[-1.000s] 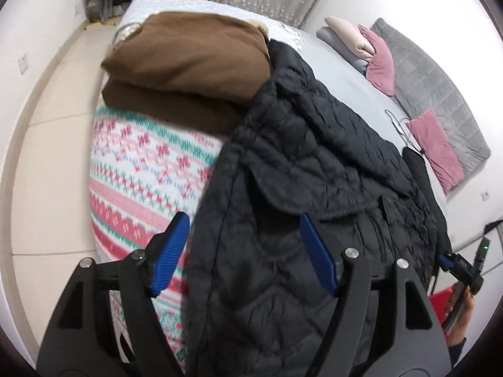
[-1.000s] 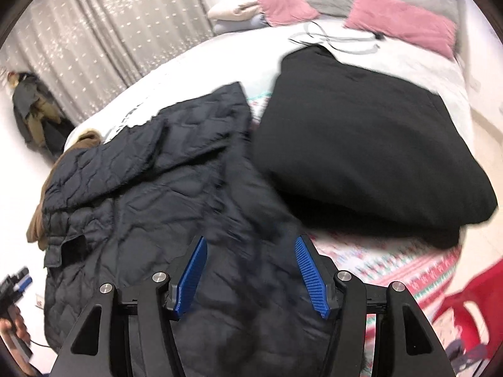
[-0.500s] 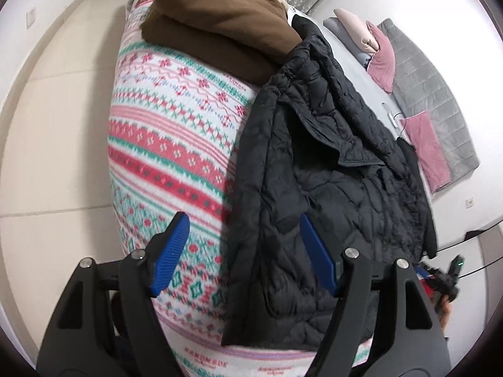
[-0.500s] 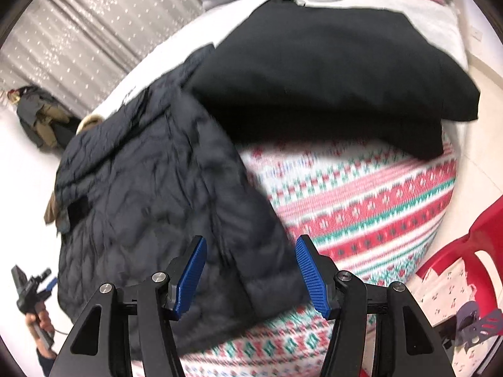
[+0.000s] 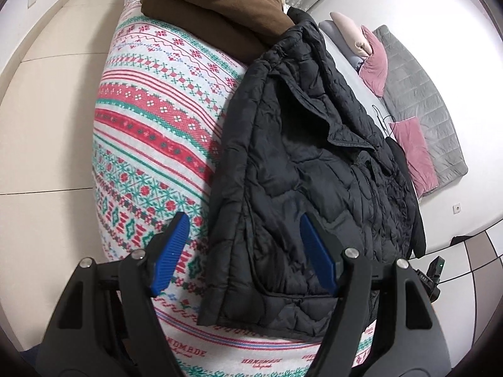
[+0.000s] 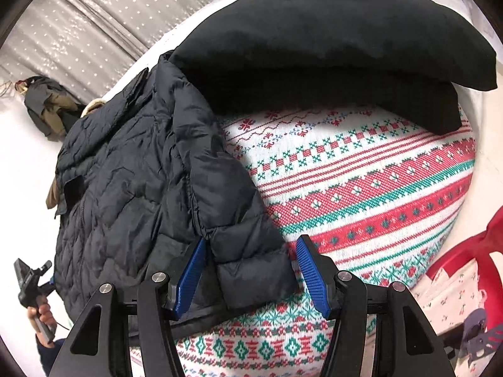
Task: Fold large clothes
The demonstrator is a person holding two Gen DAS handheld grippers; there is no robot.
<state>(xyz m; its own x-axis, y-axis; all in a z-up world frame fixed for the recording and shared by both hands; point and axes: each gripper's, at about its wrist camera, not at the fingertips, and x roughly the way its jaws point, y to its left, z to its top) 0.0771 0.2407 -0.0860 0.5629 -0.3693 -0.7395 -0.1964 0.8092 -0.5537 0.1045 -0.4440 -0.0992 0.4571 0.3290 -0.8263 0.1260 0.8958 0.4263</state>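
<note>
Left tongs (image 5: 242, 253) open, empty, straddling the black quilted jacket (image 5: 314, 163) edge on the patterned bed (image 5: 151, 119). Right tongs (image 6: 250, 278) open around its sleeve cuff (image 6: 251, 264), pads clear.

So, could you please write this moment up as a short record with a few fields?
surface: patterned blanket on a bed
garment: black quilted jacket lying spread out
neighbours: folded brown garment; folded black garment
left gripper: jaws open over jacket's edge
right gripper: jaws open around jacket's sleeve cuff
</note>
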